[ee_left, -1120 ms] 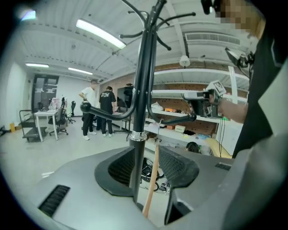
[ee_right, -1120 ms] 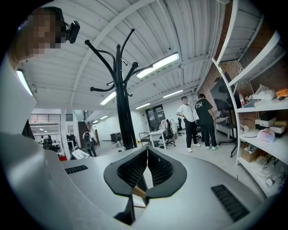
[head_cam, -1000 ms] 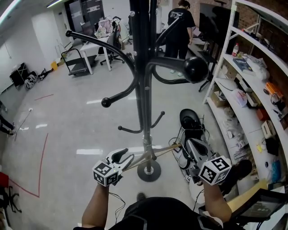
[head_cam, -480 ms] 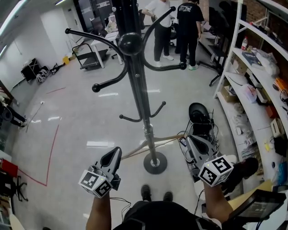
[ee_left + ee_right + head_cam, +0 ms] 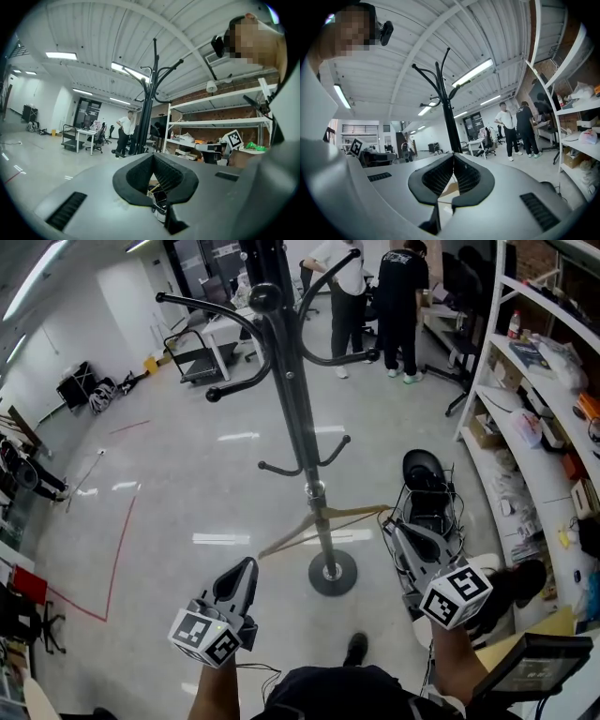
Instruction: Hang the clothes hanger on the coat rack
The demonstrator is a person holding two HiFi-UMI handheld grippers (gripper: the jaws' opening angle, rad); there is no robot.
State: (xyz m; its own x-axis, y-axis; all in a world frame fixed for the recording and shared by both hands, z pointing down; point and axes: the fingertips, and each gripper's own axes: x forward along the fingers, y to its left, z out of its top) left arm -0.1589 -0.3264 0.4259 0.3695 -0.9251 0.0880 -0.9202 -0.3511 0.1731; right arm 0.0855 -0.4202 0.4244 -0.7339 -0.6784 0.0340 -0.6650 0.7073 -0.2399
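Note:
The black coat rack (image 5: 298, 409) stands on its round base (image 5: 333, 573) in front of me, also in the left gripper view (image 5: 149, 93) and the right gripper view (image 5: 447, 103). A wooden hanger (image 5: 295, 532) lies about level, low down across the pole. My right gripper (image 5: 387, 531) is shut on the hanger's right end; tan wood (image 5: 449, 190) shows behind its closed jaws (image 5: 453, 156). My left gripper (image 5: 247, 564) is shut and empty (image 5: 153, 155), below and apart from the hanger's left end.
White shelving (image 5: 525, 418) with boxes and clutter runs down the right side. A black chair base with cables (image 5: 427, 486) sits just right of the rack. Two people (image 5: 370, 287) stand at the back by desks and a cart (image 5: 192, 357). Red tape (image 5: 117, 549) marks the floor at left.
The left gripper, open at the hanger's left end a second ago, has shut empty and drawn back from it. The right gripper still holds the hanger. The rack now looks farther away.

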